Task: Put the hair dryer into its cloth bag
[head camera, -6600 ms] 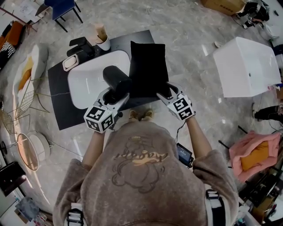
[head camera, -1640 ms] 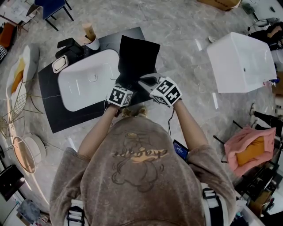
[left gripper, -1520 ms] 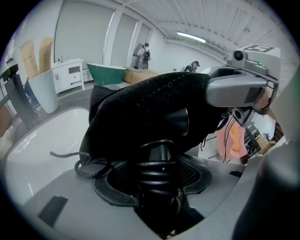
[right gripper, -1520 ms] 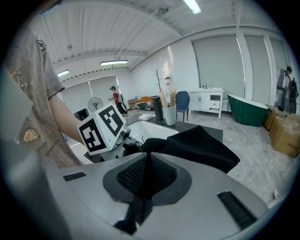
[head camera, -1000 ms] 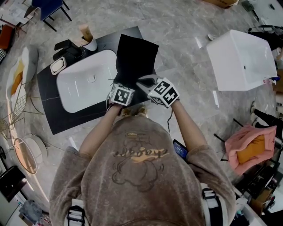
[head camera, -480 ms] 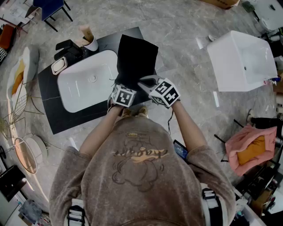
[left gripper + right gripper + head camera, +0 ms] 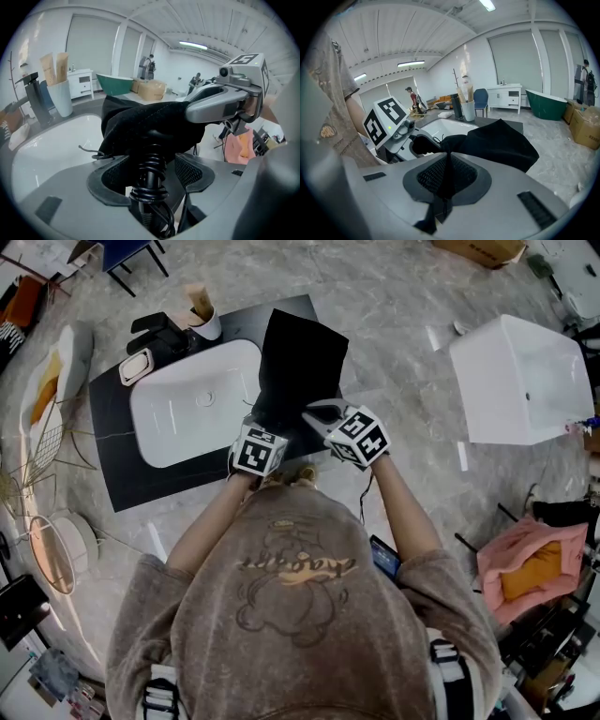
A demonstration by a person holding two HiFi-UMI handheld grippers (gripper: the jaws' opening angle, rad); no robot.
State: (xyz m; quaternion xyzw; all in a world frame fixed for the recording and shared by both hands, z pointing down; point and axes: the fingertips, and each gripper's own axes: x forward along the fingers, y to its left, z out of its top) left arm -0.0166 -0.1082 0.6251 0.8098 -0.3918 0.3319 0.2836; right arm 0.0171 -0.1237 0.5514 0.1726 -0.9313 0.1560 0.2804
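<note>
The task is nearly done. The hair dryer (image 7: pixel 149 140) sits almost fully inside the cloth bag (image 7: pixel 302 357), which lies on the black counter (image 7: pixel 122 474) at 12 o'clock from both grippers, just beside the white sink (image 7: pixel 178 418). Only the tail of the dryer, with its ribbed cord sleeve (image 7: pixel 149 176), sticks out of the bag's mouth toward the person. I judge that what is left is to tuck in this tail and the cord, and perhaps to close the mouth.

The left gripper (image 7: pixel 150 164) has just been opening its jaws. They stand wide apart with the cord sleeve between them, and the pads (image 7: pixel 190 171) do not press on it, so the dryer is released. The right gripper (image 7: pixel 446 176) is clenched on a fold of the bag's edge and holds the mouth up.
</note>
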